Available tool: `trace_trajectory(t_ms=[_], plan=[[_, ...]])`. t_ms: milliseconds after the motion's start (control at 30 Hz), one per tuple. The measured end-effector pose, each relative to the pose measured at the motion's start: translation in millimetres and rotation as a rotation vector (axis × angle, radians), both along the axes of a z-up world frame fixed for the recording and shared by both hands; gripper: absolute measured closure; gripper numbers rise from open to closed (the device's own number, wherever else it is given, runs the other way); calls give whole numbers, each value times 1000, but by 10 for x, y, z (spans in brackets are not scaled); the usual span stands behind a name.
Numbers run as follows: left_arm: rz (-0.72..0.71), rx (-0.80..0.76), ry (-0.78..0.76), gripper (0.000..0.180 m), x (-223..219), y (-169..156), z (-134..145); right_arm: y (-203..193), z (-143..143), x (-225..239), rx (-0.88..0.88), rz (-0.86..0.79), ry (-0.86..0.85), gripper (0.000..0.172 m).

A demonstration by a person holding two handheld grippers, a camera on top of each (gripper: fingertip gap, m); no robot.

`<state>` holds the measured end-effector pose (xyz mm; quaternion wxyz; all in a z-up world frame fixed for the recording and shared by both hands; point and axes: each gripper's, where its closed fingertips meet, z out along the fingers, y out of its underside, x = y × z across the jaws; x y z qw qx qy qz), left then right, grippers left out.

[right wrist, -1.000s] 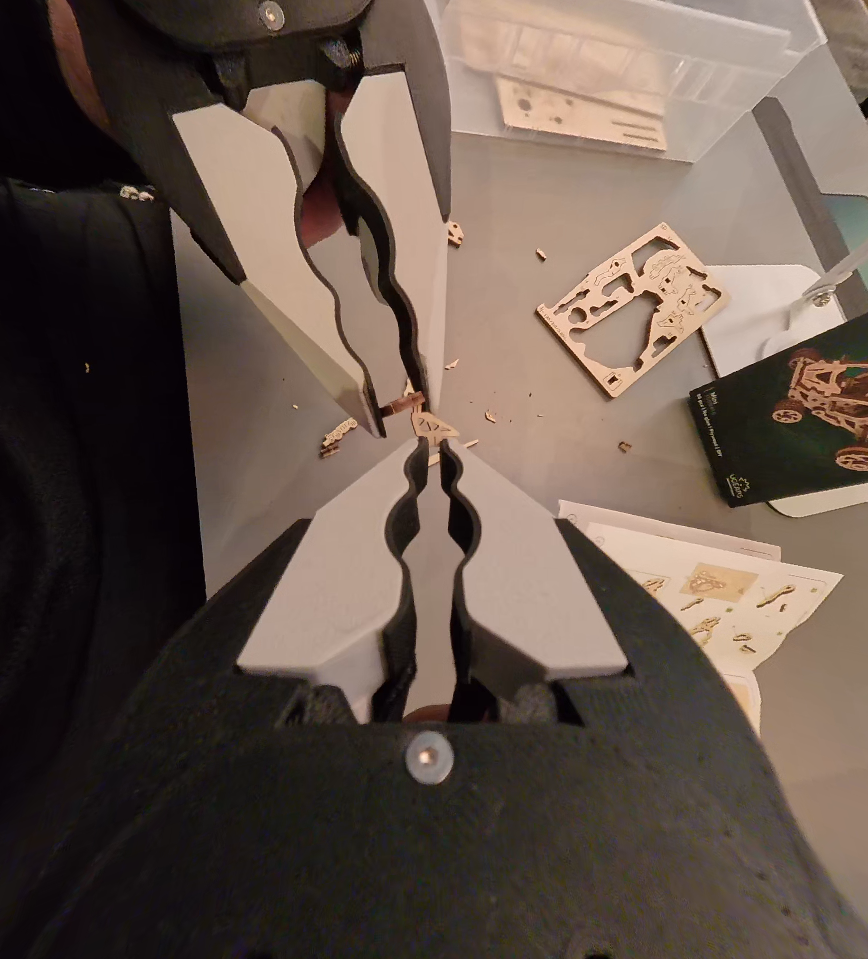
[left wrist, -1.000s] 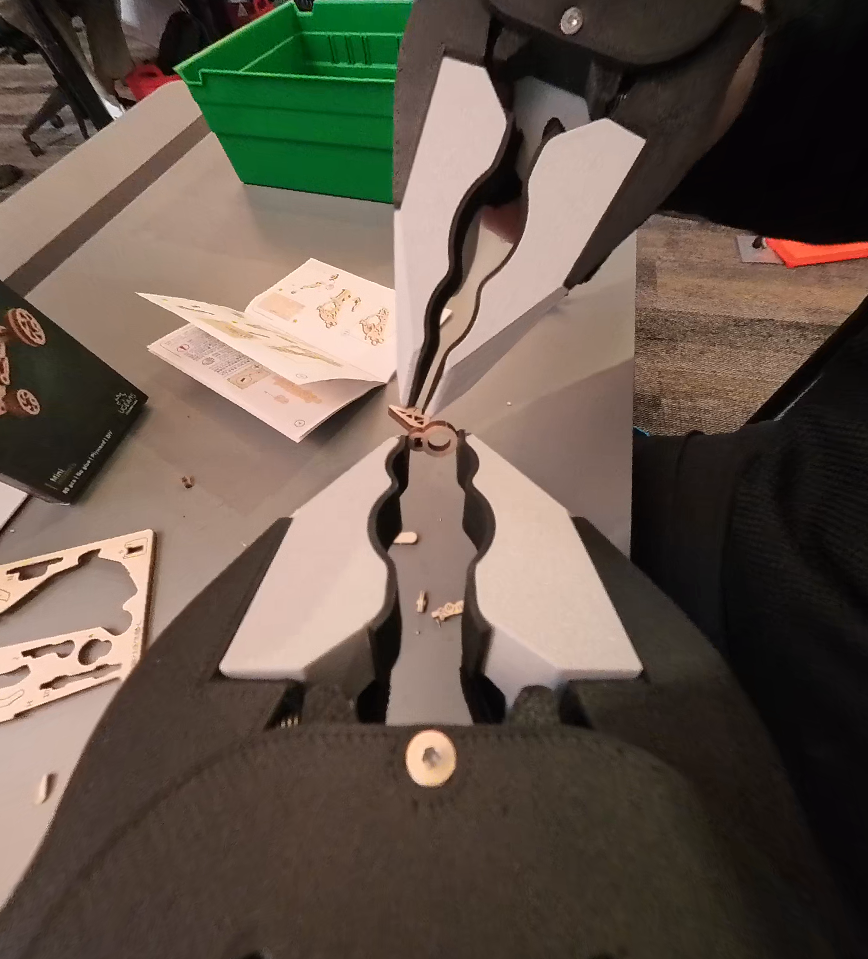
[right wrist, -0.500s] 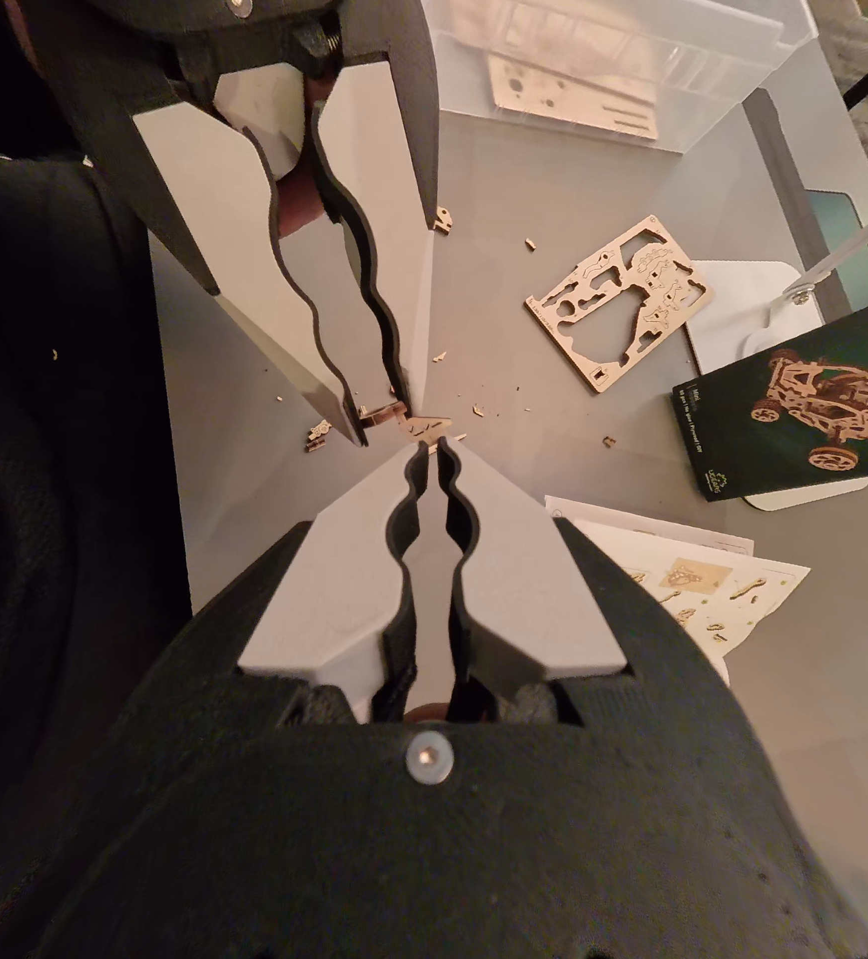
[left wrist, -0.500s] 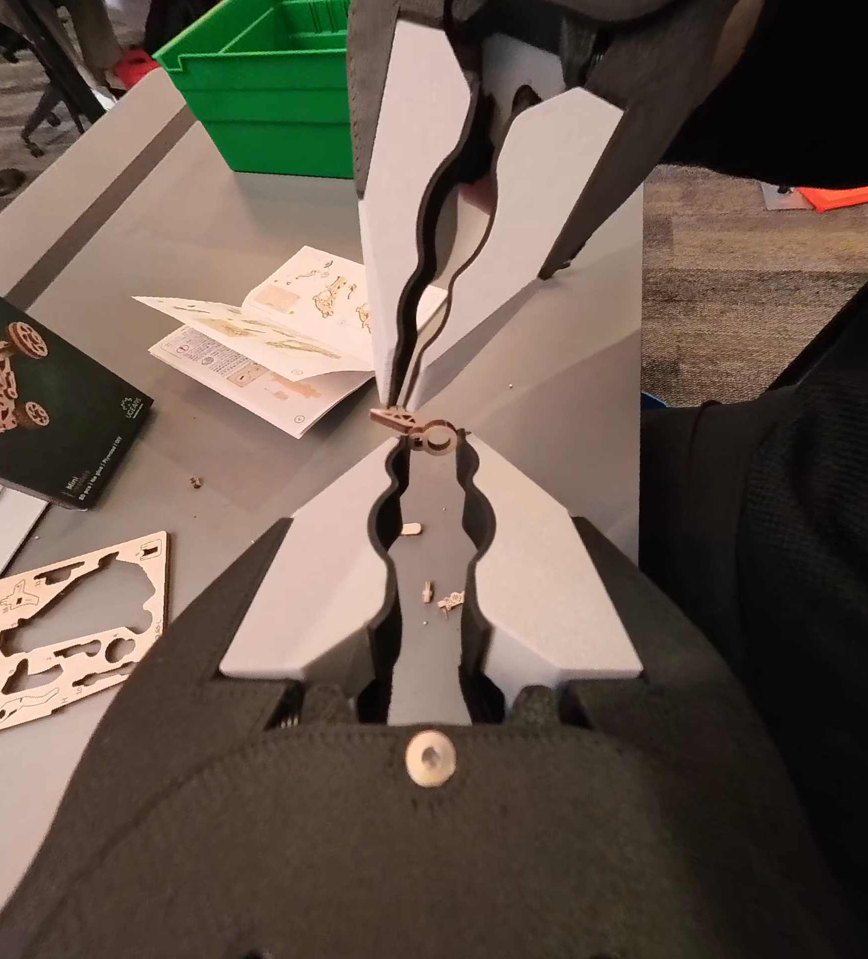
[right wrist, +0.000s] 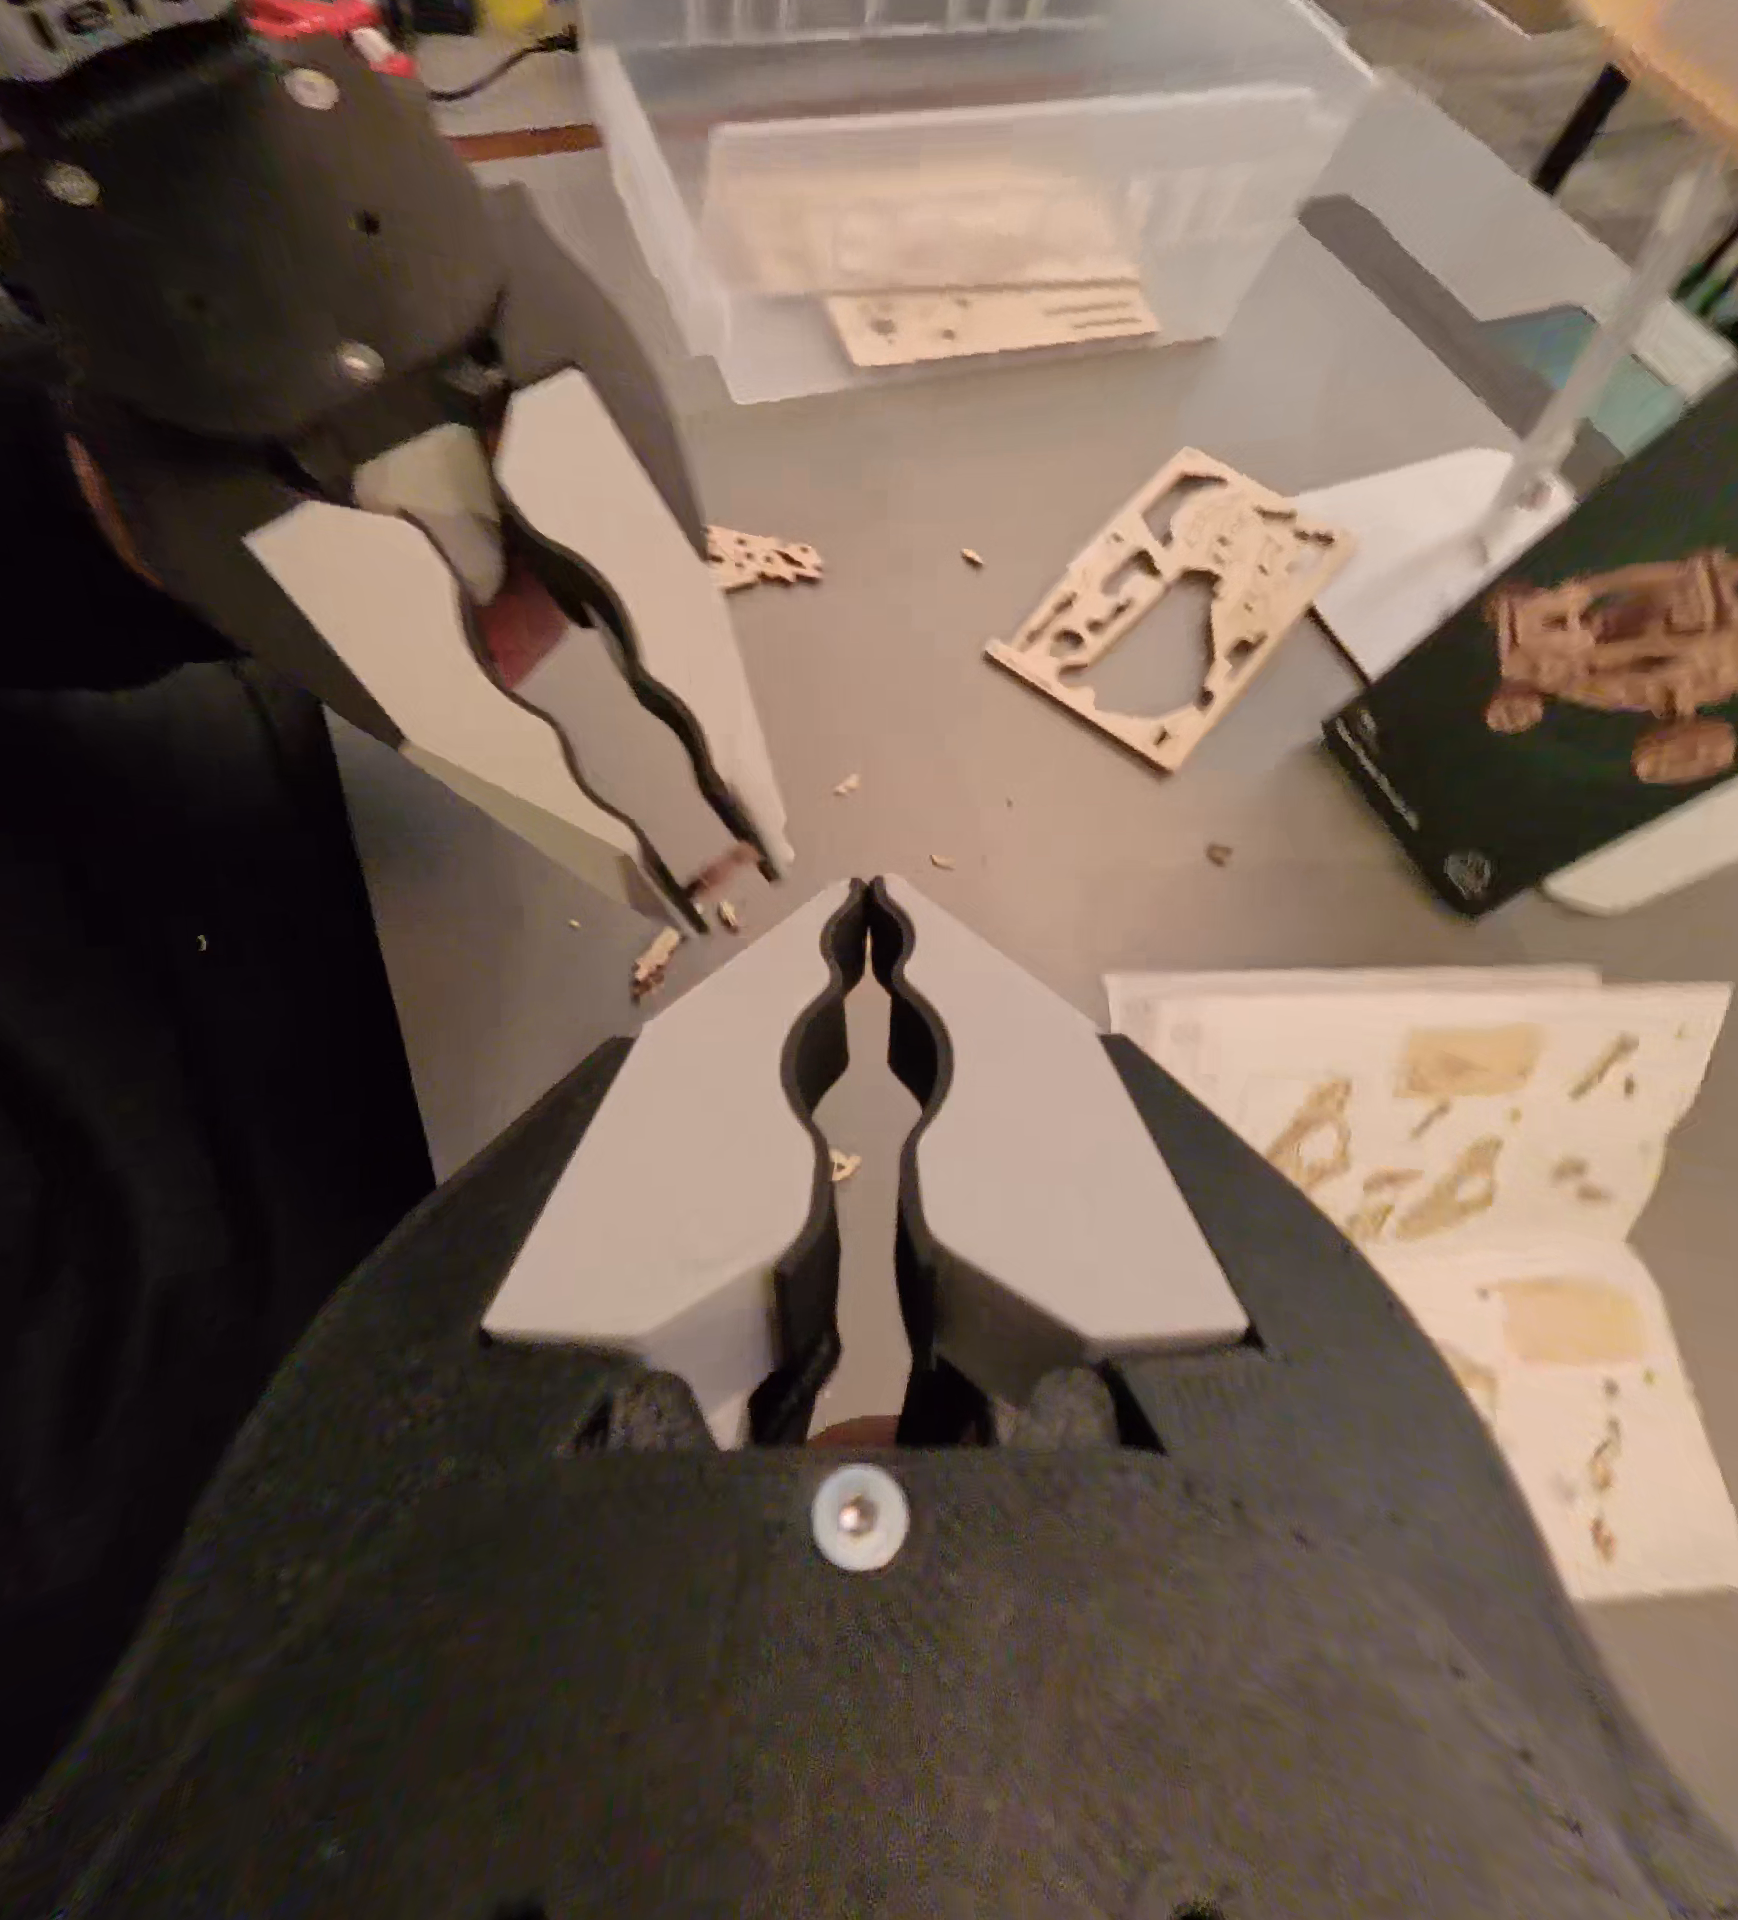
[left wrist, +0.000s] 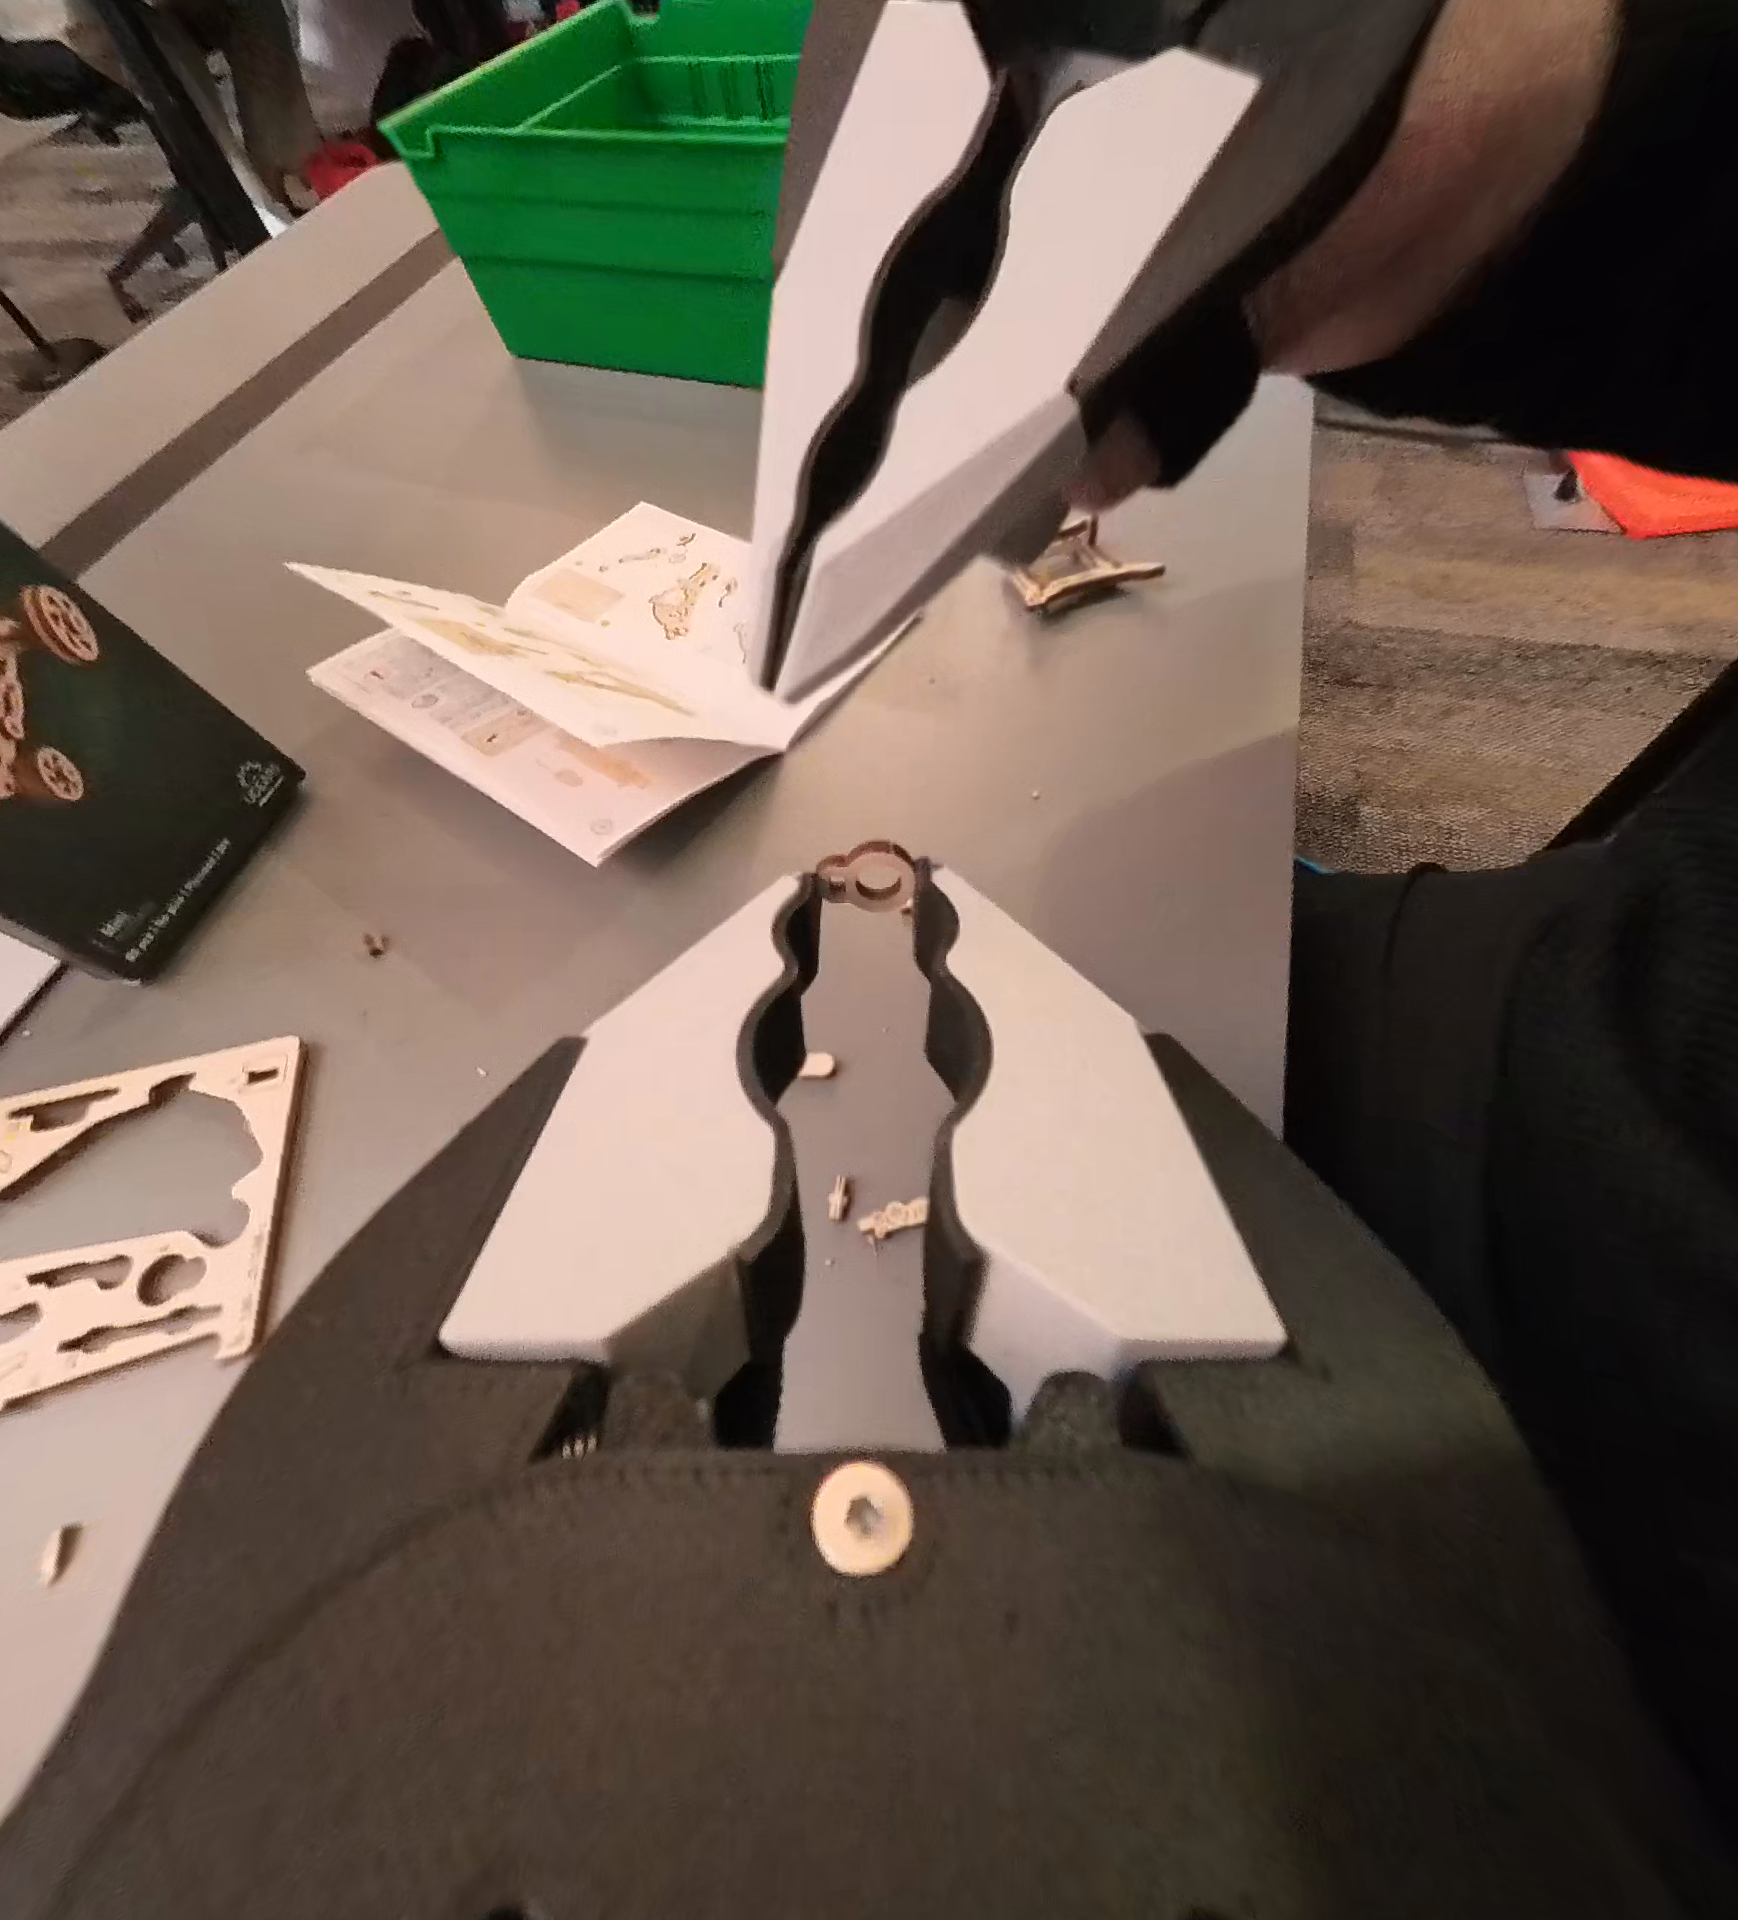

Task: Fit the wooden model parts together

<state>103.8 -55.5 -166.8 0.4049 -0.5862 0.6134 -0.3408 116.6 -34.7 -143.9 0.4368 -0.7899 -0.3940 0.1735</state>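
My left gripper is shut on a small brown wooden ring piece, pinched edge to edge at the fingertips above the grey table. It also shows in the right wrist view with the piece across its tips. My right gripper has its pads together with nothing seen between them. In the left wrist view it hangs point-down over the booklet, apart from the left gripper. A small pale wooden bit lies on the table below my right fingers.
A green bin and a clear bin stand at the far edges. An open booklet, a dark box, a punched wooden sheet, a part-built wooden assembly and loose bits lie on the table. My left and right fingertips are right by each other.
My right gripper has drawn up and away from the left one. The small triangular piece it held against the ring piece is no longer at its tips, which are now together. The left keeps the ring piece.
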Motion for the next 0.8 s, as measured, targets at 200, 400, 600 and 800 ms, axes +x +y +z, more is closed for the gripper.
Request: trace_trajectory(t_ms=[200,400,600,800], plan=[[-25,-153,-282,164,34,-17,292,-143,-91,100,-202,-69,247,160],[-111,-224,-475,165,130,-156,562,-268,166,-133,-540,26,916,149],[-196,-225,-524,165,173,-297,672,-403,435,-186,-668,186,1279,152],[-202,-194,-395,159,230,-364,405,-464,191,-189,-655,88,1151,171]])
